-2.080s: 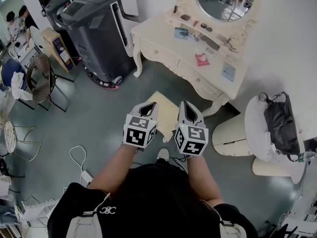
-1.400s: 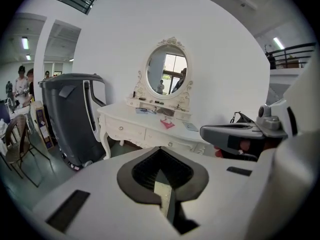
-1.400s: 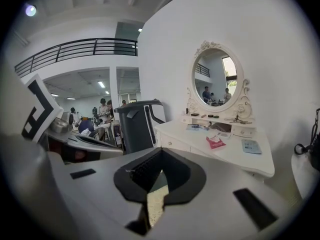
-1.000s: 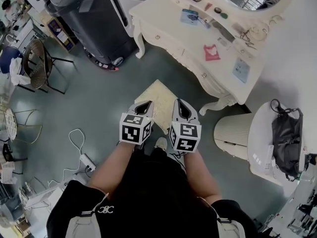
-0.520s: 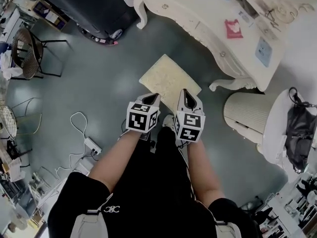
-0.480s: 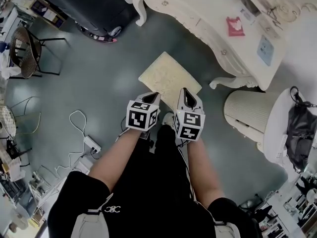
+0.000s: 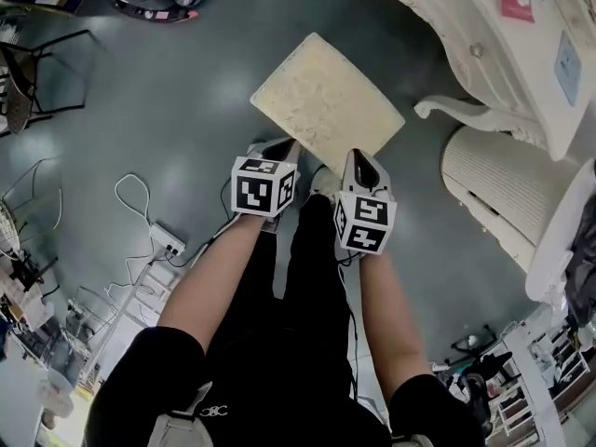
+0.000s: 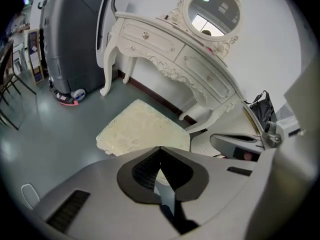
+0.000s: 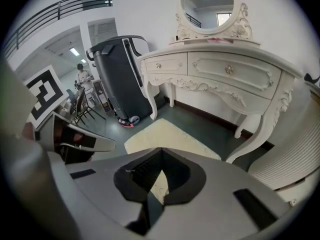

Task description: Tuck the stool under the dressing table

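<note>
— How do the grippers stand?
— The left gripper (image 7: 279, 144) and right gripper (image 7: 359, 155) both have their jaws pressed together with nothing between them. Their tips point down at the near edge of the cream square cushioned stool (image 7: 326, 101).
— And the stool?
— On the grey floor (image 7: 140, 110), out in front of the white carved dressing table (image 7: 466, 17), not under it.

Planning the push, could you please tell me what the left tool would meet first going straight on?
Most likely the stool, its cream seat just ahead of the left tool; depth is uncertain.
</note>
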A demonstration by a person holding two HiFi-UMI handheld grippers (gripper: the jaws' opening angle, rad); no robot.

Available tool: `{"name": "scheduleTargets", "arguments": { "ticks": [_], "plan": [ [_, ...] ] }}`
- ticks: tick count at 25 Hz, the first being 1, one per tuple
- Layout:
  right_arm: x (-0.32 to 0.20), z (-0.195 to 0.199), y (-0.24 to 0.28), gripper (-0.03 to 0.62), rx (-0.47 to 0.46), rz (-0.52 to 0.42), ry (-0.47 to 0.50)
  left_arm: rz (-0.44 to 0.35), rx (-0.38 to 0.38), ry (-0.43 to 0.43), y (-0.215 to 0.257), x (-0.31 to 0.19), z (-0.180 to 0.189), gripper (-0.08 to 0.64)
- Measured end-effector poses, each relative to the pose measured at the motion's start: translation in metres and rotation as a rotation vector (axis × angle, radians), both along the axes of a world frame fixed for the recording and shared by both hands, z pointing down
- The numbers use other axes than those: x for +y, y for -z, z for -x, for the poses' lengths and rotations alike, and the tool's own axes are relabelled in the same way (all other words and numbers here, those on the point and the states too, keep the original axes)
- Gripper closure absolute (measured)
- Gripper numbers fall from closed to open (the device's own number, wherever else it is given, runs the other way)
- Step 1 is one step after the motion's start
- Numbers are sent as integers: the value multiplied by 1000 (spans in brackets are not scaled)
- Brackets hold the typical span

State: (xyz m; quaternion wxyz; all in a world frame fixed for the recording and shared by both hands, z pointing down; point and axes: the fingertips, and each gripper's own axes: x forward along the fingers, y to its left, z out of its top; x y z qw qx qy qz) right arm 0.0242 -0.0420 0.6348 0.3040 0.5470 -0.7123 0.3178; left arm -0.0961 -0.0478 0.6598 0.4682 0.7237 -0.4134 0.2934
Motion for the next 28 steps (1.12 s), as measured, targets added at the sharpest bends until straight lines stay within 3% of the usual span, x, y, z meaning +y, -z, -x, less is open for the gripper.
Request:
{"name": "scheduleTargets", "arguments": {
  "ticks": [7, 9, 10, 11, 12, 20, 23, 28],
  "plan": [
    [12, -8, -65, 583, 13, 43, 14, 121, 96, 135, -83, 21, -3, 555],
    [16, -11, -66, 583, 11, 53, 9, 152, 169, 161, -94, 36, -8, 556],
    [17, -12, -67, 583, 9, 55, 7, 163, 222, 178, -98, 41, -13, 546],
    [17, -12, -67, 583, 8, 56, 7, 171, 274, 201, -104, 45, -17, 445],
    [18, -13, -69, 583, 9, 57, 8, 179, 317, 232, -109, 46, -20, 421],
    [35, -12, -73, 583, 3, 102, 19, 264, 510, 494, -145, 31, -31, 348],
    [38, -7, -72, 583, -4, 111, 31, 278, 518, 528, -153, 22, -35, 348],
    [29, -13, -76, 583, -16, 115, 12, 298, 455, 574, -160, 16, -37, 348]
  ]
}}
